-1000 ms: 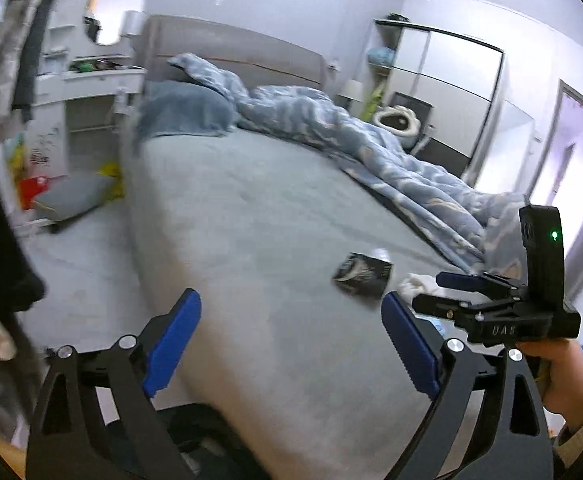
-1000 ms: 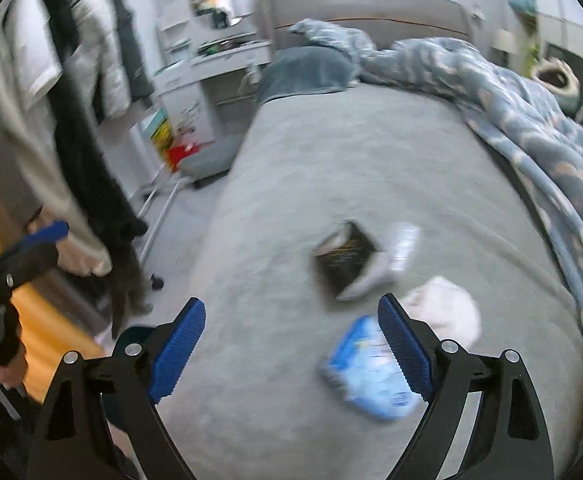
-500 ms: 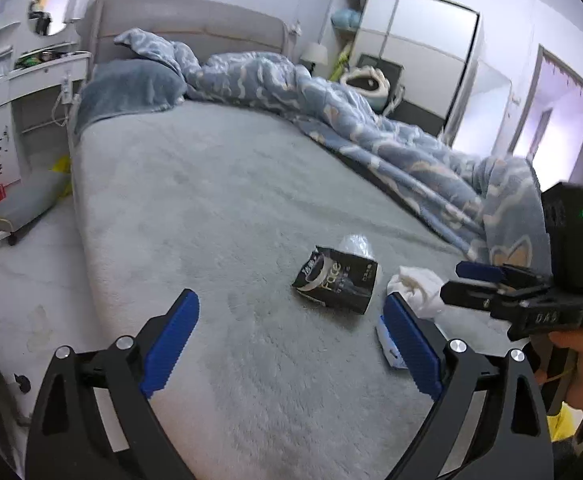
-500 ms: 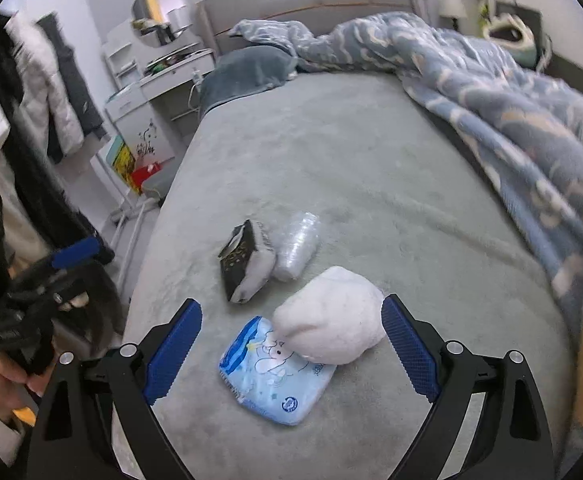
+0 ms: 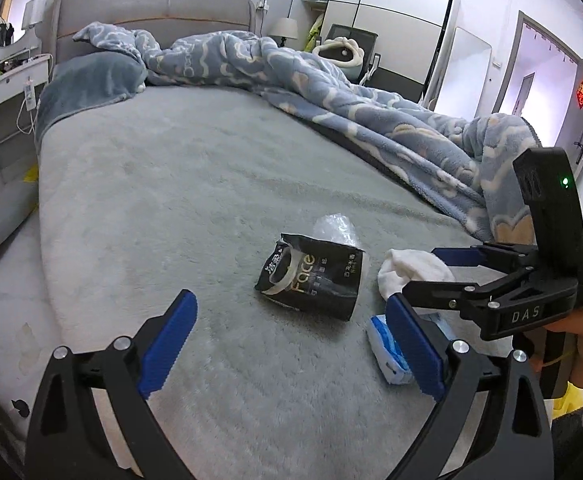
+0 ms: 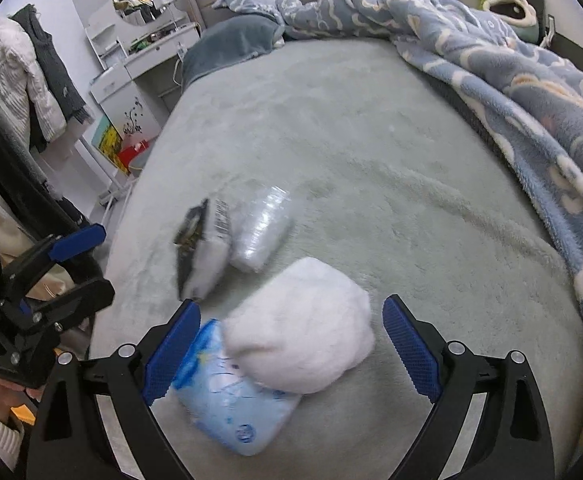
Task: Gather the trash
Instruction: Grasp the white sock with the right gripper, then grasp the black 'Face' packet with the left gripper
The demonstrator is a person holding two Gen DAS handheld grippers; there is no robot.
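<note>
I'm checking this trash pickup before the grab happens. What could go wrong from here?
The right gripper is open around the white wad, which partly lies on the blue tissue pack; closing might pinch or drag the pack too. The plush bed cover could get caught in the fingers. The crumpled clear plastic leans against the black packet, so a nudge may shift both.

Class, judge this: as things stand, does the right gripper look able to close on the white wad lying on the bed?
Probably yes. The right gripper is open and its jaws already stand on either side of the white wad. Nothing lies between them, though the wad rests partly on the blue packet.
</note>
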